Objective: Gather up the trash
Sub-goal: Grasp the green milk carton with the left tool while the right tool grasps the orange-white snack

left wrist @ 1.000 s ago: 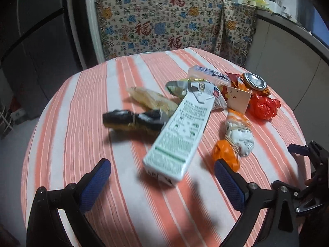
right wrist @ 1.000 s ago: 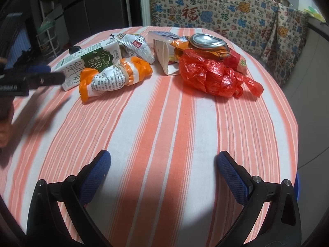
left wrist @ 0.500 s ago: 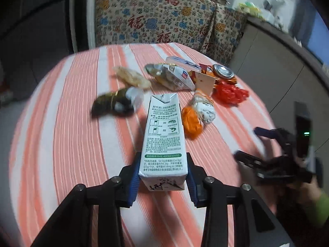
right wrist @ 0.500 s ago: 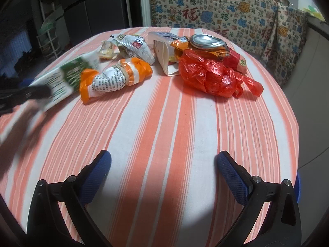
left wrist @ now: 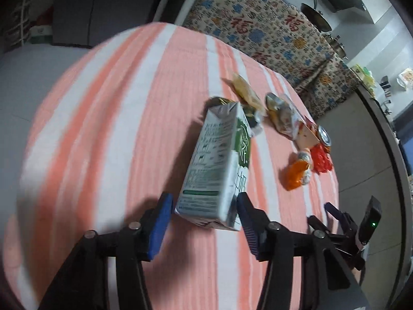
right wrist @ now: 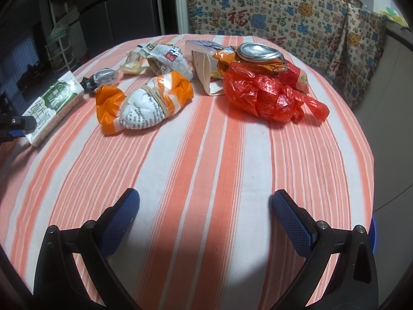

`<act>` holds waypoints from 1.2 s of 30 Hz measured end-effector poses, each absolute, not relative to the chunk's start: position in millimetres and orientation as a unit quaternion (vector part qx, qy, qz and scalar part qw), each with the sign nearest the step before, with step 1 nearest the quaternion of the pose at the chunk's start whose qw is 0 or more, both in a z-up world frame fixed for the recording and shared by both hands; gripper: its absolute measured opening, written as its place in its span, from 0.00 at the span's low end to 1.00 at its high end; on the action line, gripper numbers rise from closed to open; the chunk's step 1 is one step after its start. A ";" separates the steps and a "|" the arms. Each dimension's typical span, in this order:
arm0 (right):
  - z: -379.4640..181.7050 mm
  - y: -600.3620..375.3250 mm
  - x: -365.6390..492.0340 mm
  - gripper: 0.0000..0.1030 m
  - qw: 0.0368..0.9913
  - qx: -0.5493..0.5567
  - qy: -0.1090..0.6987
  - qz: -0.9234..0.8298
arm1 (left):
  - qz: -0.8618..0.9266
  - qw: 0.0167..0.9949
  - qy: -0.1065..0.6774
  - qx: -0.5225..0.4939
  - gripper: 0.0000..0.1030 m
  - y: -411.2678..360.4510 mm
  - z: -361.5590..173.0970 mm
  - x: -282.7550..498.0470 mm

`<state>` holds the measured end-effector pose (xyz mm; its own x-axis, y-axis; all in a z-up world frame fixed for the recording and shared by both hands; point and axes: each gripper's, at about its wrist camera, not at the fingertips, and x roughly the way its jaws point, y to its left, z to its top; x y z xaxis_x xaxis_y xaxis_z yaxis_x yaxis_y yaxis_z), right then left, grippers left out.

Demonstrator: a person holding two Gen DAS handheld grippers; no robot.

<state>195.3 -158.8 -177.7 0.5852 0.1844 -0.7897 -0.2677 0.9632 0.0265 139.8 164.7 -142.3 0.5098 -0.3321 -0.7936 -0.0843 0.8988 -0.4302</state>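
Risk: milk carton [left wrist: 219, 165], frame centre, slipping from left gripper [left wrist: 204, 215] as its jaws are opening, left pad already clear; right gripper [right wrist: 205, 217] wide, empty.

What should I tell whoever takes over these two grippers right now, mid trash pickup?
Left gripper: jaws opening around the milk carton; the far pad looks slightly clear, so the grip is loosening.
Right gripper: open, empty, hovering over the striped table.
On the table: orange wrapper, red bag, crushed can, paper box, snack packets.
Done: only the carton has been picked out.
Left: everything else; no bin is in view.
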 end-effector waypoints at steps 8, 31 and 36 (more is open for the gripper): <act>-177.9 -158.6 195.4 1.00 0.889 -0.047 0.437 0.128 | -0.081 0.864 0.457 -0.195 0.71 172.7 -129.6 147.1; -160.3 -107.6 277.2 1.00 0.862 0.125 0.473 0.131 | -0.028 0.889 0.457 -0.024 0.77 108.8 -168.4 167.4; -158.0 -94.1 271.2 0.73 0.869 0.026 0.473 0.141 | -0.025 0.886 0.460 -0.050 0.77 125.2 -162.2 160.6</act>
